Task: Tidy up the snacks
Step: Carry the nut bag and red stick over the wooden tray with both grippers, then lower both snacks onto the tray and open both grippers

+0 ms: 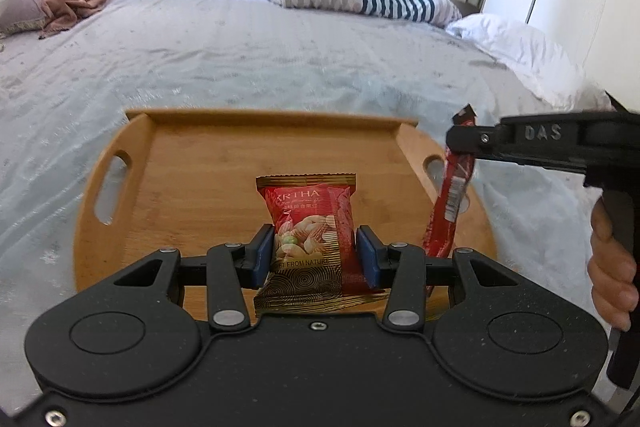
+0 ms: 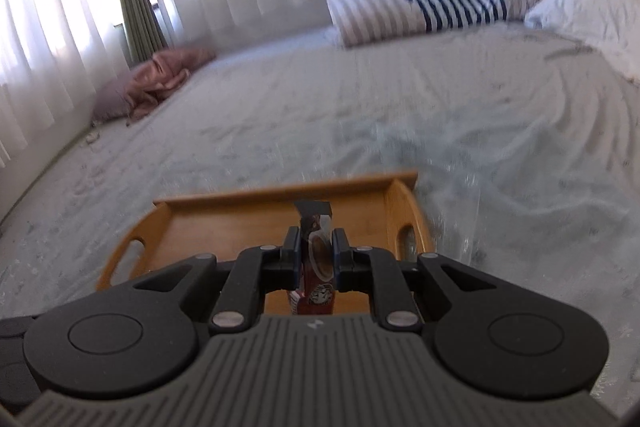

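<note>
Setting both snacks flat: left hand-held gripper (image 1: 316,251) clamps the nut pack (image 1: 310,223), right hand-held gripper (image 2: 316,251) pinches the stick (image 2: 316,259); lower onto the tray (image 1: 192,163) before releasing.

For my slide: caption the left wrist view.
Left gripper holds a nut packet over the wooden tray.

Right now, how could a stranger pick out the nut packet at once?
Find the wooden tray on the bed. Over its middle, the left gripper clamps the nut packet: wide, red and gold, with printed nuts, unlike the thin red stick sachet beside it.
</note>
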Tool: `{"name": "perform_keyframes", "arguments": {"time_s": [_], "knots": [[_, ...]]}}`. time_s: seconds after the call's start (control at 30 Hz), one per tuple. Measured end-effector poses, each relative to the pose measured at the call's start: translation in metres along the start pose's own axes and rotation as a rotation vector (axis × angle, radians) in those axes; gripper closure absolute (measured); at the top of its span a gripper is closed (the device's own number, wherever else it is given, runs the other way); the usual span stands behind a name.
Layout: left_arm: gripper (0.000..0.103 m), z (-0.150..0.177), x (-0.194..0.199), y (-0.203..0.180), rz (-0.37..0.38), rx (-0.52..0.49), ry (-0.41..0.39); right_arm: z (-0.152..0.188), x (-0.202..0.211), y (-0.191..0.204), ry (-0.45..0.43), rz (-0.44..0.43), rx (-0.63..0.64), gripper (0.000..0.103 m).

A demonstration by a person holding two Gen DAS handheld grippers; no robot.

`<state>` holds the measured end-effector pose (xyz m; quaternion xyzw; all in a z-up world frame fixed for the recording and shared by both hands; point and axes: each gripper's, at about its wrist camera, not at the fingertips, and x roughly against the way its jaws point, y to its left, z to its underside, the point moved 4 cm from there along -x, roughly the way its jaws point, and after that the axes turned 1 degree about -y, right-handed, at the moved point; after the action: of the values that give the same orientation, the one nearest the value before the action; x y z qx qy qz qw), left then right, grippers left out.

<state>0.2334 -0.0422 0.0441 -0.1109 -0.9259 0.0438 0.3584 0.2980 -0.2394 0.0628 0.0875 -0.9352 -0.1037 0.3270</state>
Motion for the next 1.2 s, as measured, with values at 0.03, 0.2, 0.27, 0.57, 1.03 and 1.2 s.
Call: {"name": "perform_keyframes", "arguments": {"time_s": [0.03, 0.2, 0.27, 0.57, 1.03, 1.2], "knots": [[0.061, 0.001, -0.005, -0.001, 0.001, 0.001, 0.009, -0.001, -0.007, -0.002, 0.026, 0.000, -0.005, 0.085], [0.061, 0.003, -0.025, -0.006, 0.008, 0.004, 0.030, -0.007, -0.038, -0.010, 0.118, 0.017, 0.007, 0.089], [0.061, 0.004, -0.031, -0.006, 0.007, 0.006, 0.040, -0.007, -0.051, -0.014, 0.150, 0.021, 0.001, 0.089], [0.061, 0.008, -0.049, -0.008, 0.001, -0.021, 0.058, 0.003, -0.075, -0.028, 0.190, 0.026, -0.050, 0.090], [0.061, 0.013, -0.061, -0.015, 0.001, -0.040, 0.073, 0.011, -0.078, -0.032, 0.227, -0.018, -0.046, 0.083], [0.060, 0.013, -0.066, -0.023, 0.006, -0.057, 0.079, 0.015, -0.079, -0.025, 0.249, -0.036, -0.017, 0.072]]}}
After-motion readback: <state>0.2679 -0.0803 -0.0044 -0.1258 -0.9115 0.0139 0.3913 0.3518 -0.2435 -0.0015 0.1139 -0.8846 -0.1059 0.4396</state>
